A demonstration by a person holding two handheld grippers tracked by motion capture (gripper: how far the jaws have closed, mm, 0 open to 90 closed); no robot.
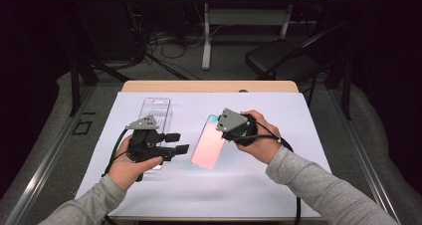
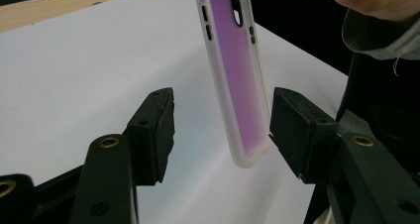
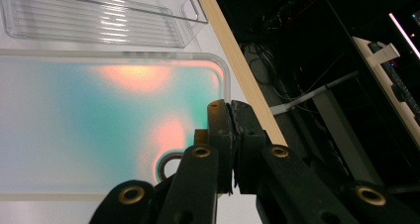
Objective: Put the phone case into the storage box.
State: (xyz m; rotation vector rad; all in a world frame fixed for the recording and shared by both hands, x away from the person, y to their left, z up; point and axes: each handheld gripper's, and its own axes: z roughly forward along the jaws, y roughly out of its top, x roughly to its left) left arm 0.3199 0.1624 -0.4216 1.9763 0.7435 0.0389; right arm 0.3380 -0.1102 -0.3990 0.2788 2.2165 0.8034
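Observation:
A translucent phone case point(image 1: 208, 145) with a pink and teal sheen hangs tilted above the white mat, its camera cut-out end uppermost. My right gripper point(image 1: 225, 131) is shut on that upper end; in the right gripper view the jaws point(image 3: 230, 110) pinch the case point(image 3: 89, 120) beside the cut-out. My left gripper point(image 1: 178, 142) comes in from the left. In the left gripper view the lower end of the case point(image 2: 235, 70) stands between the open jaws point(image 2: 220, 130). It lies close to the right pad point(image 2: 292, 130), and a wide gap separates it from the left pad point(image 2: 156, 130).
A clear ribbed plastic tray point(image 1: 155, 113) lies on the white mat point(image 1: 199, 190) behind the left gripper, also in the right gripper view point(image 3: 99, 21). The wooden table edge point(image 1: 209, 86) runs along the back. A black folding chair point(image 1: 278, 58) stands beyond it.

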